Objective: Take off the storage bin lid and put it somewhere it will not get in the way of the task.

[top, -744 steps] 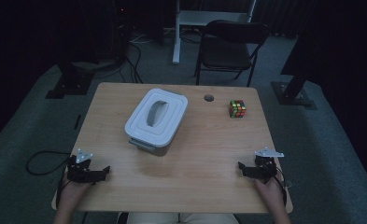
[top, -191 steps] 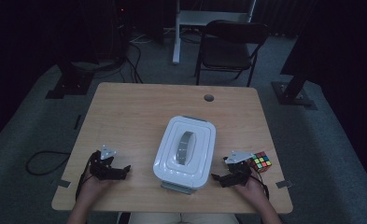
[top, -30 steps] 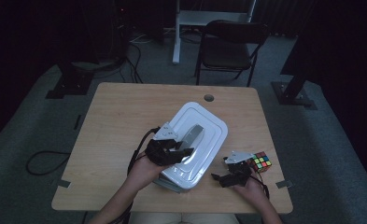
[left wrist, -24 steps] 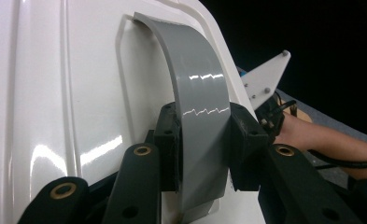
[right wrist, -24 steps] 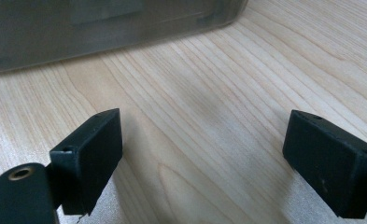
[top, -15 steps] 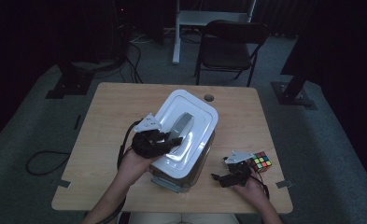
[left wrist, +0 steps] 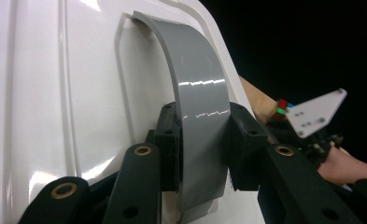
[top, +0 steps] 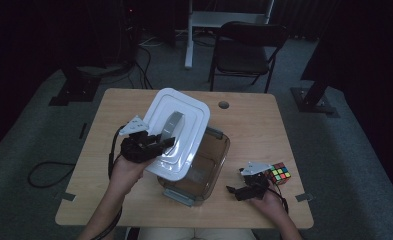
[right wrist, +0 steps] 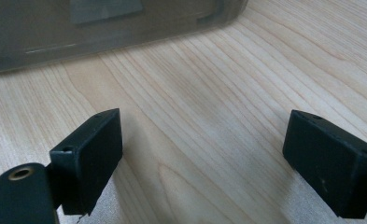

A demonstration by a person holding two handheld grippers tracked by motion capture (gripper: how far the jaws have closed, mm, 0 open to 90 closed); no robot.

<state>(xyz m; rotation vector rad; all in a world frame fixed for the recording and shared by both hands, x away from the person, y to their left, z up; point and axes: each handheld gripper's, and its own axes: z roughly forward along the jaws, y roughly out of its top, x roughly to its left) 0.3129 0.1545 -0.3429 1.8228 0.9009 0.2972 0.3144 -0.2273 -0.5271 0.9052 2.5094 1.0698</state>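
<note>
Glossy white plastic lid (top: 176,135), shiny grey handle (left wrist: 197,112), smoky translucent plastic box (top: 204,170), matt wood-grain table (top: 254,130)

The room is dim; a grey carpet (top: 354,150) covers the floor; a wooden table (top: 254,125) stands in the middle; a black folding chair (top: 246,47) sits behind it, beside a white desk leg (top: 189,35); black cables (top: 44,172) trail at the left.

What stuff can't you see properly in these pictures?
- Box inside, high view: the lifted lid hides its left part.
- Cube, high view: too small to read the colours; the right gripper covers its near edge.
- Handle bottom, left gripper view: cut off by the picture's edge.
</note>
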